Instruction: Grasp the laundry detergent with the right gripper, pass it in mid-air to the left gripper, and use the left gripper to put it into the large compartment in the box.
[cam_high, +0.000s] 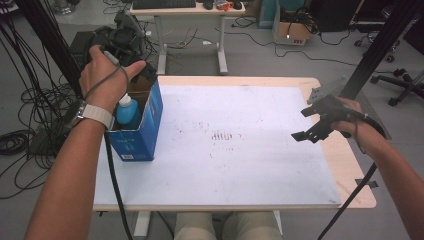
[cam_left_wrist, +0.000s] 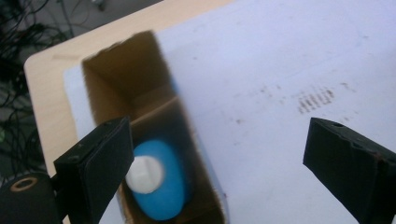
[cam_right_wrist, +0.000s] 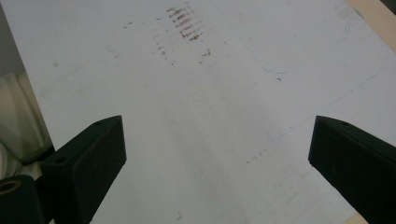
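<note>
An open blue carton (cam_high: 145, 125) stands upright at the left edge of the white board (cam_high: 225, 170). A blue bottle with a white cap (cam_high: 127, 111) stands inside it. In the left gripper view the bottle (cam_left_wrist: 161, 186) lies deep in the brown-walled carton (cam_left_wrist: 121, 79). My left gripper (cam_left_wrist: 219, 140) hovers above the carton's mouth, jaws wide apart, open and empty. In the high view the left hand (cam_high: 107, 75) covers most of it. My right gripper (cam_high: 304, 124) hangs over the board's right side, open, with bare board between its jaws (cam_right_wrist: 217, 140).
Dark scuff marks (cam_high: 221, 135) sit mid-board. The board rests on a wooden table (cam_high: 350, 165) with a strip of wood showing at right. Behind are a desk with a keyboard (cam_high: 165, 4), a cardboard box (cam_high: 292, 30) and floor cables (cam_high: 20, 140).
</note>
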